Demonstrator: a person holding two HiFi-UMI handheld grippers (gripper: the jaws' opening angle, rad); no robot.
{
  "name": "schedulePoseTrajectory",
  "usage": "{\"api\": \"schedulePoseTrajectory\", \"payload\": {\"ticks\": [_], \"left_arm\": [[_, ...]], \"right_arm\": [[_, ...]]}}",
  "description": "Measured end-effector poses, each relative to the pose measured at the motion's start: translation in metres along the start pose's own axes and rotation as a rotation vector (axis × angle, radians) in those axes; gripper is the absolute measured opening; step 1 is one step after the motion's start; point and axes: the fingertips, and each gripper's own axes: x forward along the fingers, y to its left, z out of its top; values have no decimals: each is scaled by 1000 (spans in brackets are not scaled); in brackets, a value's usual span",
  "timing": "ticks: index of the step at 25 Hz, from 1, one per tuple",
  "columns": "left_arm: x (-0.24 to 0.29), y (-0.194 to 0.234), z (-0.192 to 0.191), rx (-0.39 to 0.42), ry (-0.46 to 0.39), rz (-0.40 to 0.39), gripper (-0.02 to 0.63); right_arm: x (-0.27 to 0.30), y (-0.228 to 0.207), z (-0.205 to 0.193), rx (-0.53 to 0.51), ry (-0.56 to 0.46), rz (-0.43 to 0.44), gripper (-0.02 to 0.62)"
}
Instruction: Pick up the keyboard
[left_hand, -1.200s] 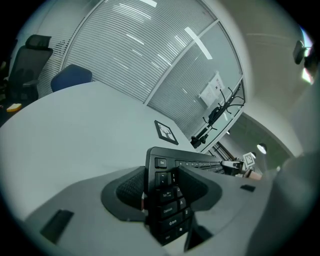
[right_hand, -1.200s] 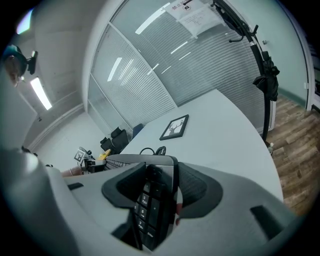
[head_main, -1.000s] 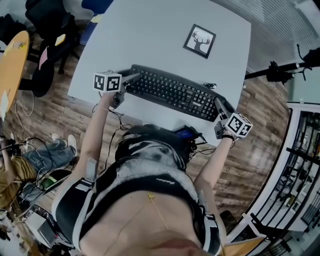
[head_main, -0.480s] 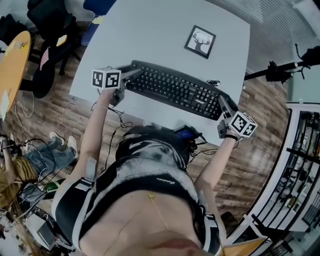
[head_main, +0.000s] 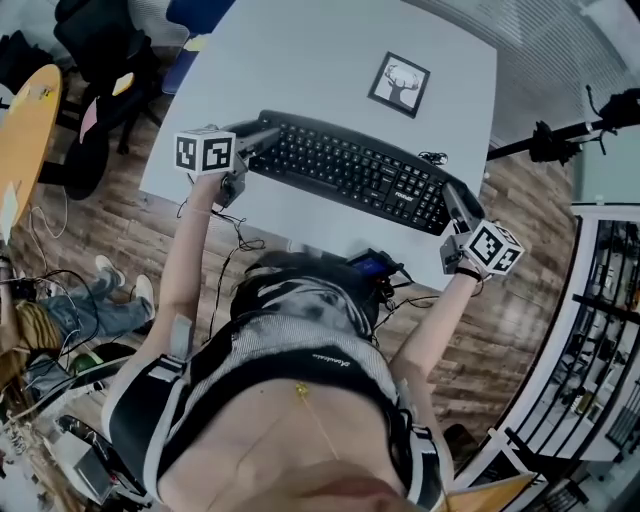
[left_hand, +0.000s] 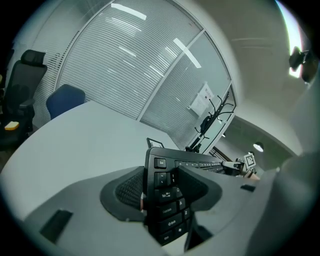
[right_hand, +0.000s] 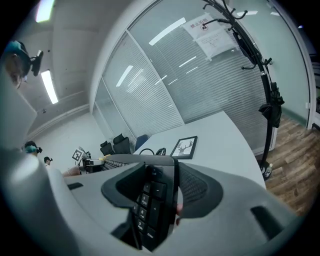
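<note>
A black keyboard (head_main: 350, 170) hangs level above the pale grey table (head_main: 300, 60), held at both ends. My left gripper (head_main: 262, 140) is shut on its left end, with the Esc corner pinched between the jaws in the left gripper view, where the keyboard (left_hand: 167, 210) runs away from the left gripper (left_hand: 166, 192). My right gripper (head_main: 456, 196) is shut on the number-pad end. In the right gripper view the keyboard (right_hand: 150, 205) sits edge-on between the jaws of the right gripper (right_hand: 159, 192). The keyboard's cable (head_main: 435, 158) trails off its far edge.
A framed deer picture (head_main: 399, 84) lies on the table beyond the keyboard. Office chairs (head_main: 100, 50) and a round wooden table (head_main: 25, 120) stand at the left. A black coat stand (head_main: 560, 140) and metal shelving (head_main: 610, 320) are at the right.
Both grippers have risen together with the keyboard between them, so it now hangs higher off the table. The grip on each end looks the same.
</note>
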Motion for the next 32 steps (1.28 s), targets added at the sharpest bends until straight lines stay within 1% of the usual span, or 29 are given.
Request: {"api": "schedulePoseTrajectory", "payload": {"ticks": [3, 8, 11, 15, 17, 20, 23, 28, 32], "left_arm": [[-6, -1, 11, 16, -17, 1, 195], [-18, 1, 21, 42, -44, 49, 195], [-21, -3, 24, 38, -57, 34, 195], [-20, -8, 20, 8, -47, -11, 195], [-20, -9, 20, 3, -48, -17, 195], [-21, -9, 20, 7, -50, -10, 195], [-25, -9, 26, 41, -69, 23, 195], [-26, -16, 26, 43, -65, 10, 195], [-30, -19, 31, 63, -79, 22, 195]], "right_arm": [[3, 6, 9, -7, 3, 5, 204], [1, 16, 15, -13, -7, 19, 206], [-1, 21, 18, -17, -14, 19, 206], [-1, 25, 24, -27, -25, 15, 207], [-1, 26, 26, -35, -25, 11, 208], [-4, 26, 24, -37, -27, 6, 209], [-9, 26, 21, -33, -31, 0, 209], [-15, 27, 20, -29, -40, -4, 209], [-19, 29, 22, -32, -54, -1, 209]]}}
